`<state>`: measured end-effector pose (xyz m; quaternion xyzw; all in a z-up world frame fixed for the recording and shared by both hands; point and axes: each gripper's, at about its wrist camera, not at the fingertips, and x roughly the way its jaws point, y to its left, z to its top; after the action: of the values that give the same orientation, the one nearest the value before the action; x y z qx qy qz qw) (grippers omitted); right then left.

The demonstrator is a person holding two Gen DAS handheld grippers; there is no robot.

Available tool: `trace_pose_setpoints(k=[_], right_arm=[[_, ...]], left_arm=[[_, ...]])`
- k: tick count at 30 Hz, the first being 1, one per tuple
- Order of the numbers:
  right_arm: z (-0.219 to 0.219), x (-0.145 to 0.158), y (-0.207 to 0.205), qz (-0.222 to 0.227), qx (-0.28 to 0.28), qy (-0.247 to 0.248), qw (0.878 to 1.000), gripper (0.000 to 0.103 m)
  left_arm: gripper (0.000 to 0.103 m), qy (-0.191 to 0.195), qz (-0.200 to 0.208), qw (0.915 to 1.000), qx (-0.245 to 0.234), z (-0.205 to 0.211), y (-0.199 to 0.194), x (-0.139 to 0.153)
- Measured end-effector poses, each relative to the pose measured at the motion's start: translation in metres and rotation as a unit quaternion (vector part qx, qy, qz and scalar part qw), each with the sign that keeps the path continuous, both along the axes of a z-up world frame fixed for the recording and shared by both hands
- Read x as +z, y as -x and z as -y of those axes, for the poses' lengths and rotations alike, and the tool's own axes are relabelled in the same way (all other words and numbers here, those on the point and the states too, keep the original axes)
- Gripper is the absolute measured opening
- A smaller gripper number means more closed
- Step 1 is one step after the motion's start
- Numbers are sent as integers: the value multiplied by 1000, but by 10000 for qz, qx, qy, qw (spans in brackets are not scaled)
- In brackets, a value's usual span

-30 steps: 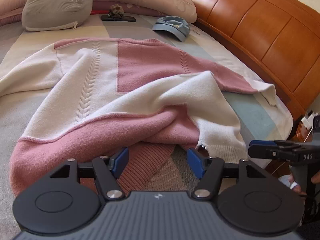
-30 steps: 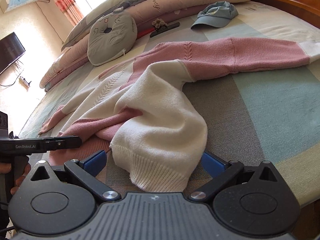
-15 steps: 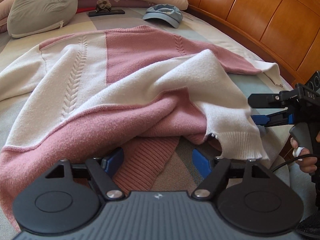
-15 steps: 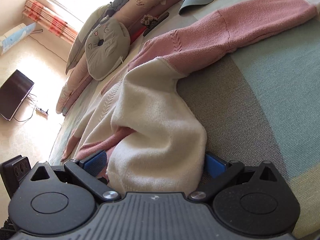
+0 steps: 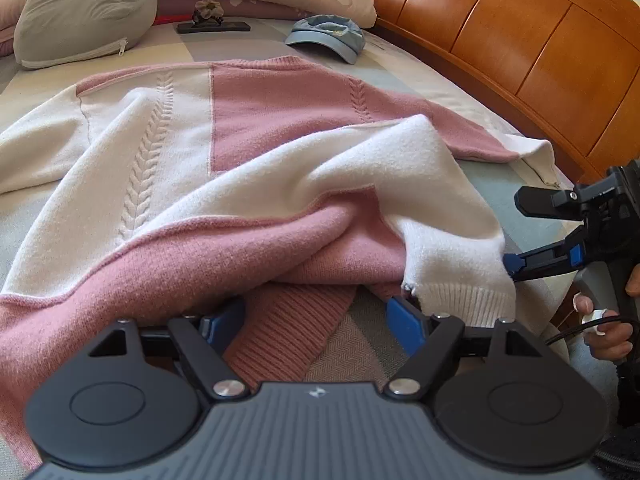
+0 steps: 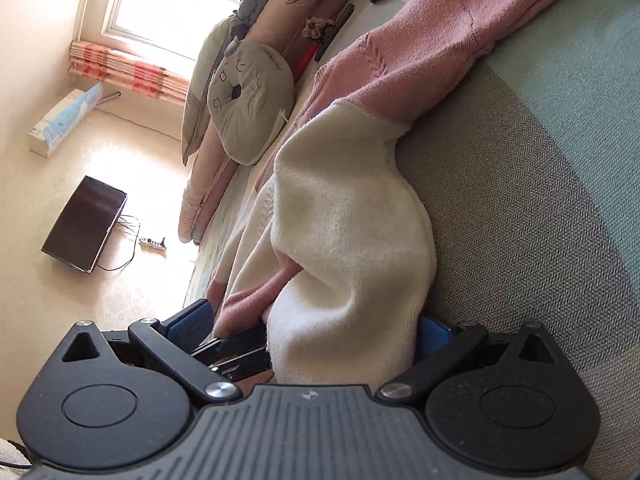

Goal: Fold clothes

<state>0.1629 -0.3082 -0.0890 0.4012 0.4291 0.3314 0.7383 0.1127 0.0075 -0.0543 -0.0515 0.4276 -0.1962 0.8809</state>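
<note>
With both tongs gaping wide, the left tongs [image 5: 316,318] at the hem and the right tongs [image 6: 312,330] straddling the white sleeve [image 6: 344,248], the sweater [image 5: 248,184] is risking bunching if they are closing on several layers.

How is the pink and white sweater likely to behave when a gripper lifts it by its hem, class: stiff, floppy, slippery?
Probably floppy: the sweater already drapes in soft folds over the bed. Its fuzzy knit looks grippy rather than slippery, so the left gripper should hold the ribbed hem. Likely the sleeve would trail behind.
</note>
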Motion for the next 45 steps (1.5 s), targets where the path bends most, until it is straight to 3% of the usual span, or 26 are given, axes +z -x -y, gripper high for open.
trace_pose_setpoints(k=[3,9,13,18,22,25,29,31,36,41,45], right_arm=[[-2,0,-3,-69,-50,-8,10000,103],[3,11,1,-16,-100,525,9986,103],[21,23,-5,102,-380,1113,9930,103],[38,39,-27,220,-528,1491,9872,103],[36,58,-58,379,-386,1846,9813,103],[30,73,-83,600,-250,2116,9752,103],[9,95,-130,1085,-145,2891,9510,103],[-3,98,-153,1268,-89,3327,9344,103],[-33,89,-220,1369,-54,4124,9006,103],[-57,67,-264,1227,-26,4519,8836,103],[-73,61,-273,1352,35,4790,8673,103]], left_arm=[[78,46,-34,10000,30,-1,1,2],[78,396,108,9991,-118,-12,1,31],[78,599,367,9974,-162,-25,-15,55],[78,788,504,9955,-139,-44,-51,71],[78,694,406,9968,-22,-55,-93,77],[78,319,307,9989,152,-61,-131,79],[78,-449,269,9983,256,-63,-180,77],[78,-601,319,9975,196,-61,-202,75],[79,-558,316,9979,81,-45,-262,65],[79,-455,377,9981,-179,-17,-291,43],[79,-360,110,9988,-309,-8,-297,16]])
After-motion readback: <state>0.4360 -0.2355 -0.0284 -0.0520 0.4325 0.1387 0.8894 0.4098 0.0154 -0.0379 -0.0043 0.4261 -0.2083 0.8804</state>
